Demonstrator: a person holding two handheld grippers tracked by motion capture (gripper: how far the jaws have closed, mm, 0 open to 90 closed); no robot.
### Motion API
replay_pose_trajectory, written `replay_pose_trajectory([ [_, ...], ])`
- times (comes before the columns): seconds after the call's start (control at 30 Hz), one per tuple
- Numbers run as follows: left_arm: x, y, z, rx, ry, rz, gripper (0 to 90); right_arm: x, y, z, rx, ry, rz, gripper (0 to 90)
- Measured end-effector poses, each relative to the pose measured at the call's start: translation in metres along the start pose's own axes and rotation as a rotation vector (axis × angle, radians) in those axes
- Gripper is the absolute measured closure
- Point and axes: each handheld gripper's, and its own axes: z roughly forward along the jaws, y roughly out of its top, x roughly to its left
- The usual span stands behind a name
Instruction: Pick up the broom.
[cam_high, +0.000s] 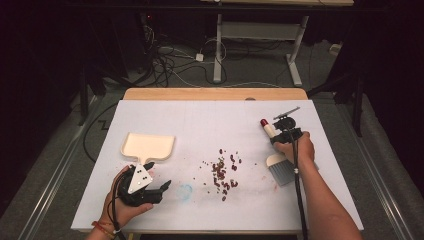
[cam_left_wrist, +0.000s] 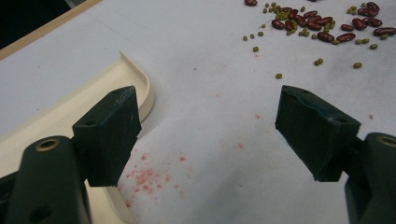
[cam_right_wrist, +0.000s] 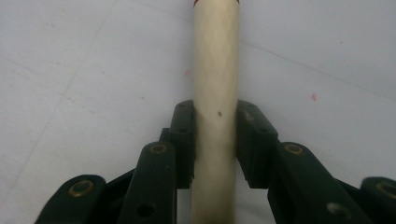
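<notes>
The right tongs (cam_right_wrist: 215, 140) are clamped on the cream handle of the brush (cam_right_wrist: 215, 70), one pad pressed against each side of it, with the handle running straight up between the jaws toward its dark red end. In the high view the brush (cam_high: 278, 162) is seen lying on the right part of the tabletop (cam_high: 210, 117), bristles toward the person, red tip away. The left tongs (cam_left_wrist: 210, 135) are held apart with nothing between them, low over the tabletop just beside the cream dustpan (cam_left_wrist: 70, 107), whose handle is close to the left jaw but not gripped.

The scattered red and green beans (cam_high: 222, 172) lie in the middle, between dustpan (cam_high: 148, 146) and brush, apart from both.

Several risks can be judged from here. The handle is round and smooth, so it could be rotated or slid in the pads once the bristles drag, and the sweep would lose its line. If the brush is swung too fast, the small green beans could be flicked past the dustpan or off the tabletop's edge. The dustpan is not yet held; if beans are pushed against it unsupported, it could be shoved back, and beans would slip under its lip. The trailing cable could also be dragged through the pile.
</notes>
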Motion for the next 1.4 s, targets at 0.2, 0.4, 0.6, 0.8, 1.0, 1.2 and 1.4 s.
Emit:
replay_pose_trajectory([
  [0.2, 0.001, -0.001, -0.002, -0.001, 0.006, -0.016, 21.1, -0.006, -0.013, -0.03, -0.176, 0.043, 0.014, 70.5],
  [0.4, 0.003, -0.002, -0.004, -0.001, 0.017, -0.04, 21.1, -0.005, -0.03, -0.063, -0.347, 0.071, 0.009, 70.5],
  [0.6, 0.005, -0.002, -0.003, 0.007, 0.026, -0.042, 21.1, -0.006, -0.044, -0.087, -0.462, 0.096, 0.017, 70.5],
  [0.8, 0.005, -0.002, 0.0, 0.014, 0.021, -0.041, 21.1, -0.005, -0.058, -0.107, -0.594, 0.136, 0.041, 70.5],
  [1.0, 0.005, -0.001, 0.002, 0.017, 0.019, -0.038, 21.1, 0.004, -0.062, -0.12, -0.66, 0.121, 0.004, 70.5],
  [1.2, 0.005, -0.003, 0.003, 0.025, 0.019, -0.033, 21.1, 0.01, -0.062, -0.127, -0.707, 0.142, -0.008, 70.5],
  [1.4, 0.007, -0.005, 0.0, 0.022, 0.025, -0.035, 21.1, 0.023, -0.057, -0.134, -0.762, 0.196, -0.05, 70.5],
])
